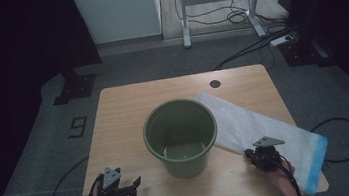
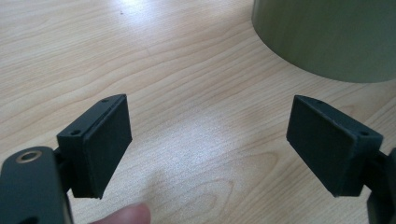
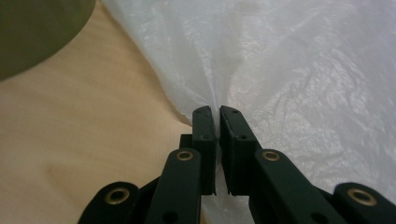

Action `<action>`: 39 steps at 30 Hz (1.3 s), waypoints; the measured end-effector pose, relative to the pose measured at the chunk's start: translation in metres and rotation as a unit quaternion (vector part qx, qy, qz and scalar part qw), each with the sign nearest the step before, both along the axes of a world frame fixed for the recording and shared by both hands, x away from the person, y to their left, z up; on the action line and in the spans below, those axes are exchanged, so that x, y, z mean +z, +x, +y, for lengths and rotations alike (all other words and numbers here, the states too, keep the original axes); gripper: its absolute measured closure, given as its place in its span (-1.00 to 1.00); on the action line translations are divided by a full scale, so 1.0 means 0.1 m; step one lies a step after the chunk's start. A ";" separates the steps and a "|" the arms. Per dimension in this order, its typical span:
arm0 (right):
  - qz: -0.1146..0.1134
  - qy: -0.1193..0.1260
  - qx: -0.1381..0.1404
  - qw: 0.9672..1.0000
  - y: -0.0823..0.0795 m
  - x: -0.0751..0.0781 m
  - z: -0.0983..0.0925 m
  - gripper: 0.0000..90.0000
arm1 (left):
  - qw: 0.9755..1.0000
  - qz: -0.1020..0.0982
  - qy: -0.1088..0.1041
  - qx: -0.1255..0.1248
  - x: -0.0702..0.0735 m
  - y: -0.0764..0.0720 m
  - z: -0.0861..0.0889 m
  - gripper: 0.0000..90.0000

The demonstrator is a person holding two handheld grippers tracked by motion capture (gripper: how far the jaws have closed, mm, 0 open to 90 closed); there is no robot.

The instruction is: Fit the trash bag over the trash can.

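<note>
— Buckets first: from high up, where's the round green plastic bucket (image 1: 181,136)?
— Mid-table, thin white plastic bag (image 1: 267,134) beside it.
— Left gripper (image 2: 208,144)?
— Wide, empty.
— Right gripper (image 3: 218,122)?
— Pinching the bag's edge. Lifting comes next, I think.

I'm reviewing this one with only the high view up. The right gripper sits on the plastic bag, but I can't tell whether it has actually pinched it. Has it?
Observer: Yes. In the right gripper view the right gripper has its jaws shut on a fold of the white plastic bag, near the bag's edge.
Operator: And the left gripper, open or shut?
Observer: Open. The left gripper has its jaws spread wide over bare wooden table, with nothing between them.
Operator: Is it touching the green bucket?
Observer: No. The green bucket stands ahead of it, past the jaw tips, with table between.
</note>
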State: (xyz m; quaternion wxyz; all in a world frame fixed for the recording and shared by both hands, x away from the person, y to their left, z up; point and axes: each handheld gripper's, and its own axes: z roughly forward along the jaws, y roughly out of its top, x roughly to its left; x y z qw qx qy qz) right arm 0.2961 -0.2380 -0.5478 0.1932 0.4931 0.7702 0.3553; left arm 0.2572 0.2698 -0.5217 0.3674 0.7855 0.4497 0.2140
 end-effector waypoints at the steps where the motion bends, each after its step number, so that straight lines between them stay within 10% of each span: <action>1: 0.001 0.003 0.000 1.000 -0.05 0.00 -0.04 0.86 | 1.000 0.001 0.000 0.000 0.00 0.00 0.00 -0.70; 7: 0.003 0.005 -0.004 1.000 -0.18 0.00 -0.20 0.83 | 1.000 0.003 0.004 -0.004 -0.01 -0.02 -0.03 -0.70; 12: -0.027 -0.011 -0.008 1.000 -0.14 0.09 0.01 -0.25 | 1.000 0.008 0.004 -0.006 -0.02 0.01 -0.03 -0.70; 15: -0.043 -0.012 0.005 0.999 -0.01 0.12 0.20 -0.46 | 1.000 0.013 0.008 -0.011 -0.03 0.02 -0.05 -0.70; 25: -0.038 -0.045 0.003 0.998 0.39 0.01 0.51 -0.55 | 1.000 0.015 0.007 -0.013 -0.04 0.03 -0.05 -0.70; 39: -0.032 -0.040 -0.014 0.999 0.45 -0.02 0.45 0.06 | 1.000 0.018 0.011 -0.014 -0.05 0.02 -0.07 -0.70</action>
